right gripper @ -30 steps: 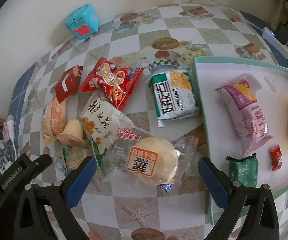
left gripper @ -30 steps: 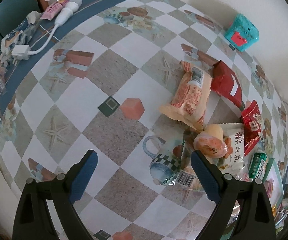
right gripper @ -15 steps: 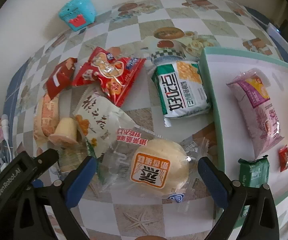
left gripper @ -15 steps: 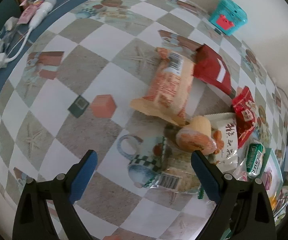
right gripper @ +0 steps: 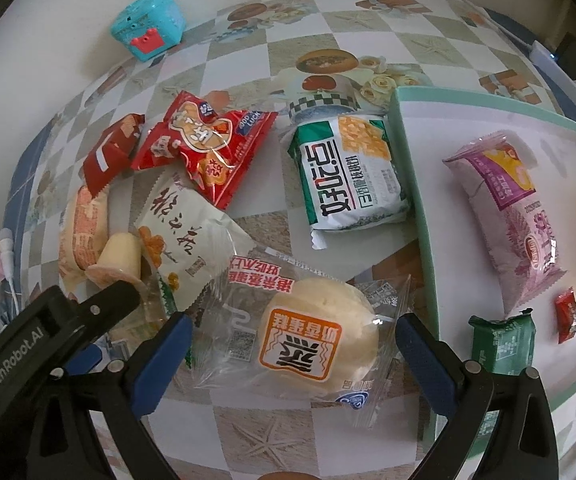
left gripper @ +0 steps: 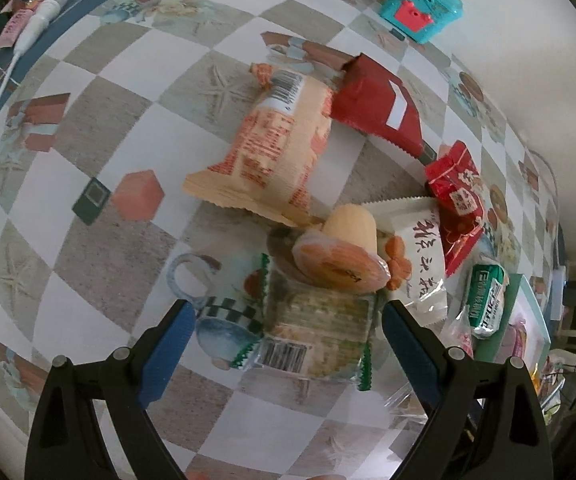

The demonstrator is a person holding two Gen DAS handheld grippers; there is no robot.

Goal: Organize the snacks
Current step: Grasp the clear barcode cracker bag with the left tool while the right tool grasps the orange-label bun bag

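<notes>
- Left wrist view: the left tool (left gripper: 284,334) hangs wide open over the checked counter (left gripper: 88,120), holding nothing. Between its blue fingers lies a clear packet of crackers (left gripper: 315,332) with green crimped ends, barcode up. A jelly cup (left gripper: 339,252) leans on the packet's far edge. Beyond it lie an orange biscuit pack (left gripper: 276,148) and a dark red sachet (left gripper: 375,104). A white bag (left gripper: 419,260) lies to the right.
- Right wrist view: the right tool (right gripper: 291,354) is also spread wide and empty, straddling a bun in a clear wrapper (right gripper: 311,336) that rests flat on the counter. Just right of it is the green-rimmed tray (right gripper: 415,184), already holding a purple pack (right gripper: 515,208), a small green packet (right gripper: 503,344) and a tiny red sweet (right gripper: 567,314). A green-and-white pack (right gripper: 347,176) lies against the tray's outer rim.
- The step in hand appears to be the reach: each tool lines up on one snack. Next, each must lower and close; the cracker grab risks knocking the cup.
</notes>
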